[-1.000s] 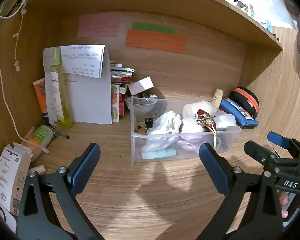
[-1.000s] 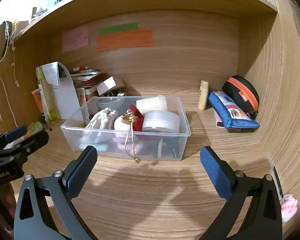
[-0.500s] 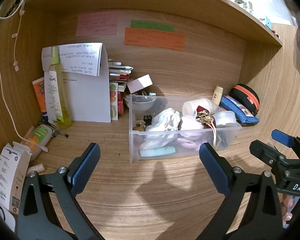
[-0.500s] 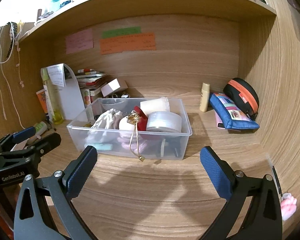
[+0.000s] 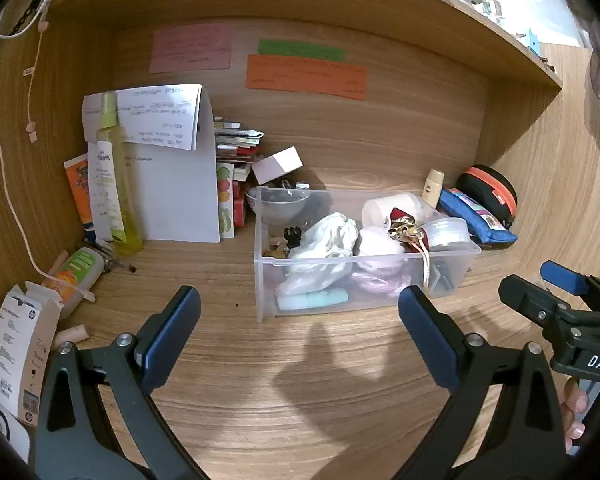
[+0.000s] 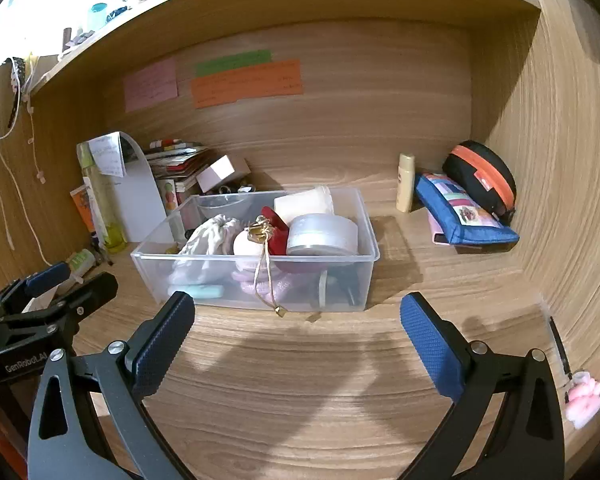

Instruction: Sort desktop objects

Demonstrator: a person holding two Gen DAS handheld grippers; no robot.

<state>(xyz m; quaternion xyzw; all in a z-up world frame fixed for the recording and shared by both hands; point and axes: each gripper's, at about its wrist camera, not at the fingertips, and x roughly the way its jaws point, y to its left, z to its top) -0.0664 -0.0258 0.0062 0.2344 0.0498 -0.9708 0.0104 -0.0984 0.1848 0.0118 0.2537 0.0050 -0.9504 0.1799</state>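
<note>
In the left wrist view, the left gripper is hovering over bare wooden desk with its blue-padded fingers spread wide and nothing between them. At about 1 o'clock from it, a clear plastic bin is sitting on the desk, crowded with a white cloth bundle, a white roll, a round clear container and a gold tassel cord that is hanging over the front wall. At 10 o'clock a yellow-green bottle is standing upright against a folded white sheet, with a stack of booklets behind. At 9 o'clock a small orange-and-green bottle is lying on its side, and a white carton is leaning at the left edge. At 2 o'clock a blue pouch and a black case with an orange zip are resting by the right wall. The right gripper is showing at 3 o'clock, with fingertips of a hand below it.

In the right wrist view, the right gripper is likewise standing wide apart and empty, with the bin at 12 o'clock just ahead. A cream tube is standing upright at 1 o'clock beside the pouch and case. A pink object is lying at 4 o'clock. The left gripper is showing at 9 o'clock.
</note>
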